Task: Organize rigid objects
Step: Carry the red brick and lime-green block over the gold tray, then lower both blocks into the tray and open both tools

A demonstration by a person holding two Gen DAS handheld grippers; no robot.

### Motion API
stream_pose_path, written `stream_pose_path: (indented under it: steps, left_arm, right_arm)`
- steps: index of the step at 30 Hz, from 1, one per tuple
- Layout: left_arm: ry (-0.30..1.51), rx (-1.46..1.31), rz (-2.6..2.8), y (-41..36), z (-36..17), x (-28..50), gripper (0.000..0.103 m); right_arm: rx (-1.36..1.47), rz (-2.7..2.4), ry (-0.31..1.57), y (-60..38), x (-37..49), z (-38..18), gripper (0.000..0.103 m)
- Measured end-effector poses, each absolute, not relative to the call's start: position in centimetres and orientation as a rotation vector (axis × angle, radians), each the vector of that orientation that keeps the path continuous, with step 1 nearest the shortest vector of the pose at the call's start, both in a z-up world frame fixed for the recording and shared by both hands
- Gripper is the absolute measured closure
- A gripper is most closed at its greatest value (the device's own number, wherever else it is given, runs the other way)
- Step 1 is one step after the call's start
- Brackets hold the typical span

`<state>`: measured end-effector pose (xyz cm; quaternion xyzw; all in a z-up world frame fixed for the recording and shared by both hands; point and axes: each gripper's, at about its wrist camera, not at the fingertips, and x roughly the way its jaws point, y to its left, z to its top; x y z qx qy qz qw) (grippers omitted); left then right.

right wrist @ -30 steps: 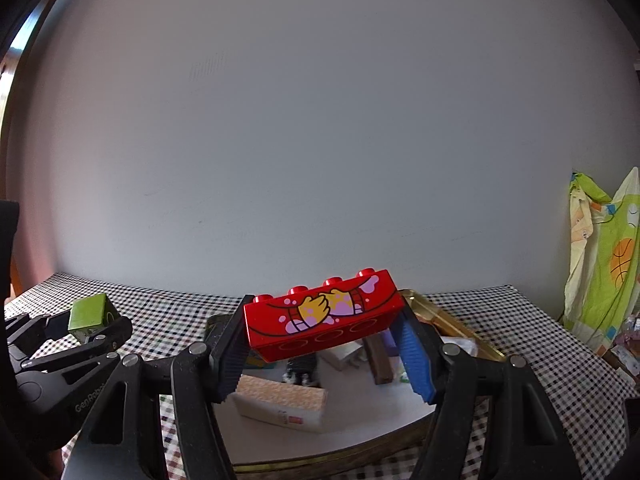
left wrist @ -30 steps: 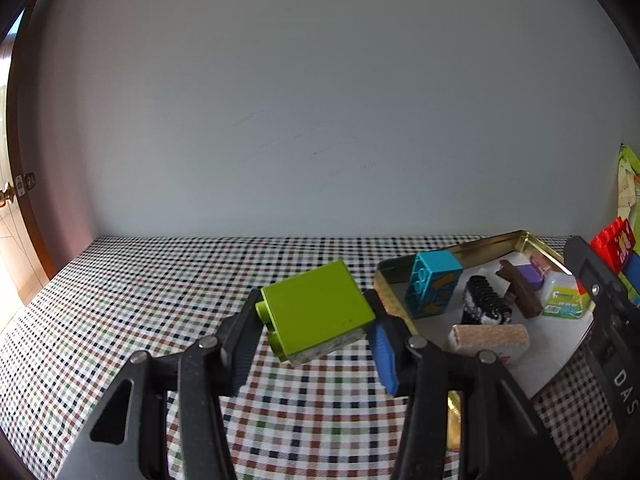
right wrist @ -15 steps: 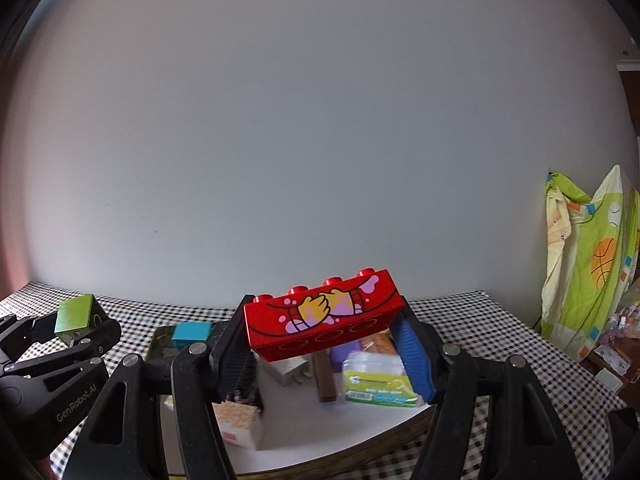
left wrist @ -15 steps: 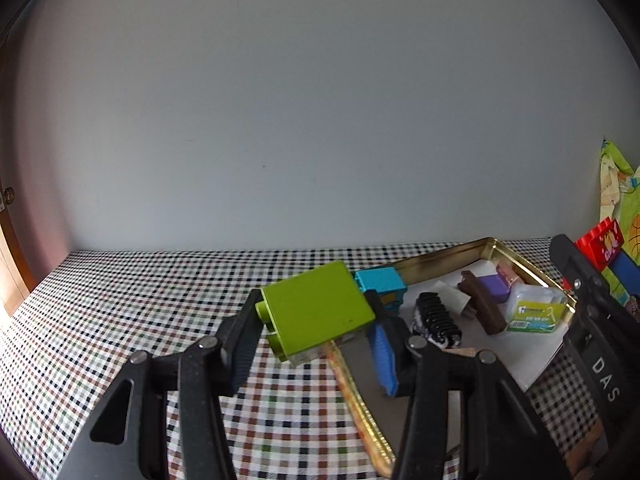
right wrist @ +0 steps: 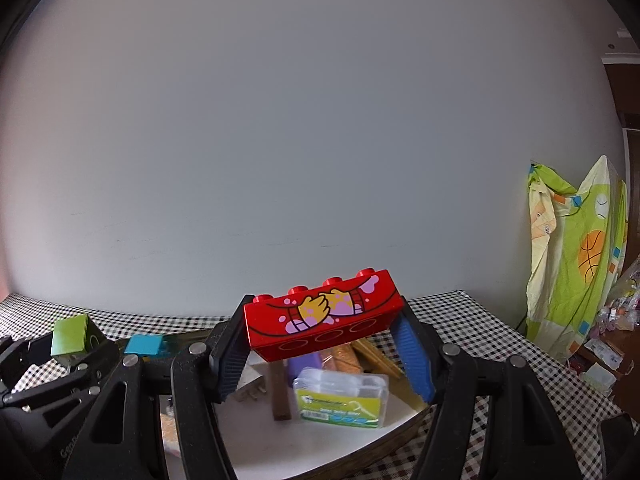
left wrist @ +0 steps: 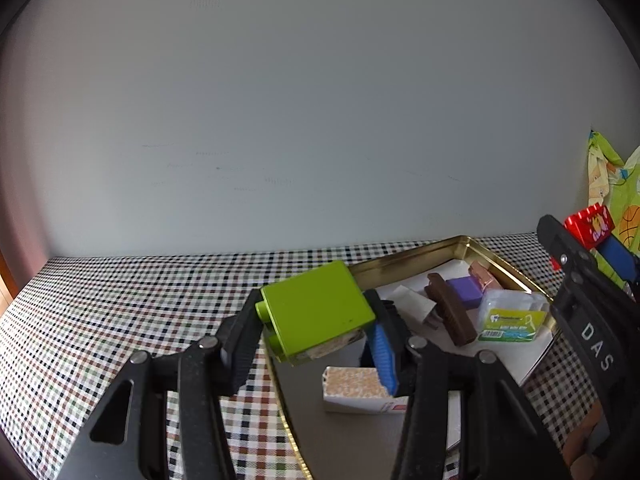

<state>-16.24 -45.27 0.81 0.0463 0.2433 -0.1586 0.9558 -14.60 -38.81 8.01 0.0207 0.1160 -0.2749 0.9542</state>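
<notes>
My left gripper (left wrist: pixel 316 326) is shut on a lime green toy brick (left wrist: pixel 316 308) and holds it above the left edge of a gold metal tray (left wrist: pixel 404 258). My right gripper (right wrist: pixel 326 344) is shut on a long red toy brick (right wrist: pixel 324 314) with a printed picture, held above the same tray (right wrist: pixel 404 420). The red brick (left wrist: pixel 590 226) also shows at the right edge of the left wrist view. The green brick (right wrist: pixel 70 334) shows at the left of the right wrist view. The tray holds several small items.
In the tray lie a clear floss box with a green label (left wrist: pixel 512 318), a brown bar (left wrist: pixel 450 312), a purple block (left wrist: pixel 464 290), a speckled box (left wrist: pixel 354 388) and a turquoise brick (right wrist: pixel 144 346). A checked tablecloth (left wrist: pixel 120 312) covers the table. A green patterned cloth (right wrist: pixel 572 264) hangs at right.
Both grippers have moved right over the tray, each still holding its brick. The tray's items have shifted left and closer in both views.
</notes>
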Motion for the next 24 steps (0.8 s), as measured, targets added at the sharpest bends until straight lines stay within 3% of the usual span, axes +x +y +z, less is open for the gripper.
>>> stream_pose_path:
  steps: [24]
  left_arm:
    - [0.583, 0.145, -0.341, -50.6, -2.1, -13.9, 0.054]
  right_arm:
    - [0.114, -0.563, 0.423, -44.8, -9.6, 5.5, 0.035]
